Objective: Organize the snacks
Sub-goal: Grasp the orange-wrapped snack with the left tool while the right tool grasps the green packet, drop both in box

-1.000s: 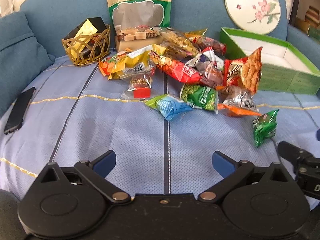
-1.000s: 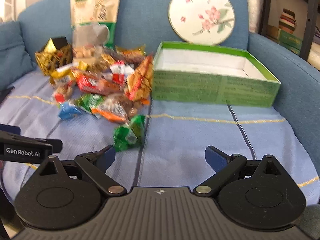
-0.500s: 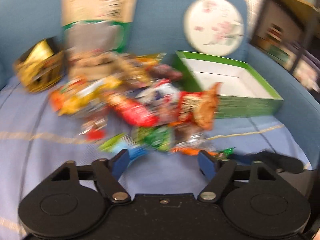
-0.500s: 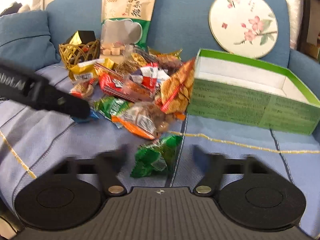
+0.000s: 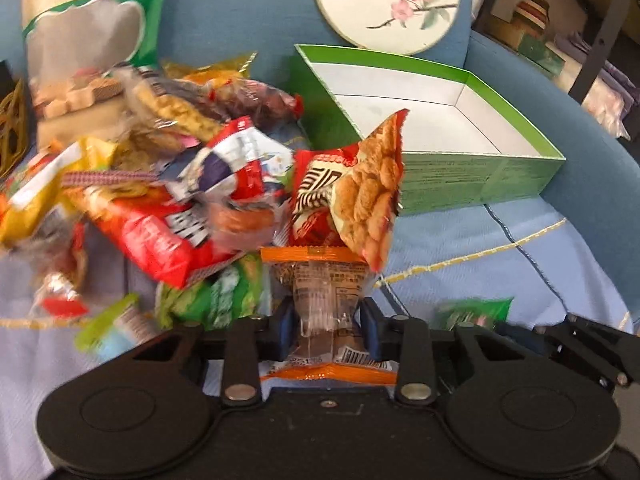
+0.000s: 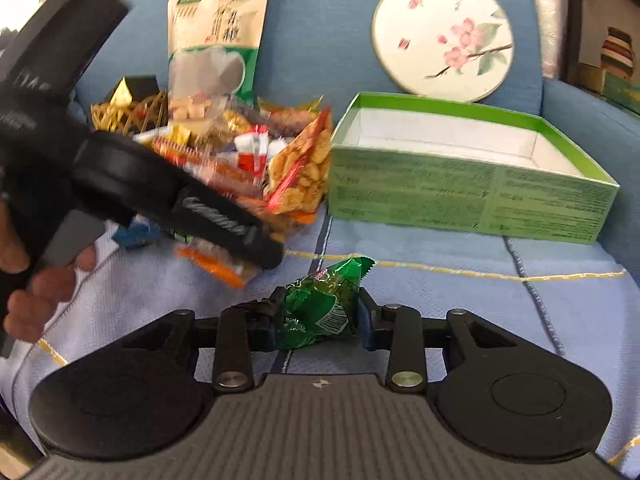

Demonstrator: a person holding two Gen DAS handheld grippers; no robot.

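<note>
A heap of snack packets (image 5: 168, 200) lies on the blue sofa cover, left of an open green box (image 5: 480, 176) with a white inside. My left gripper (image 5: 328, 328) is closing on a clear packet with orange ends (image 5: 320, 280) at the heap's near edge; its blue pads pinch the packet's waist. In the right wrist view my right gripper (image 6: 320, 320) is closing on a small green packet (image 6: 324, 300) lying apart from the heap, and both pads touch it. The green box (image 6: 460, 196) stands behind it to the right. The left gripper (image 6: 224, 220) reaches in from the left.
A tall snack bag (image 6: 216, 40) and a round flowered fan (image 6: 440, 36) lean on the sofa back. A wicker basket (image 6: 128, 114) sits at the far left. A person's hand (image 6: 40, 288) holds the left gripper. Shelves stand beyond the right armrest.
The left gripper swung right and forward to the heap and closed around the orange-ended packet. The right gripper's jaws came in around the green packet.
</note>
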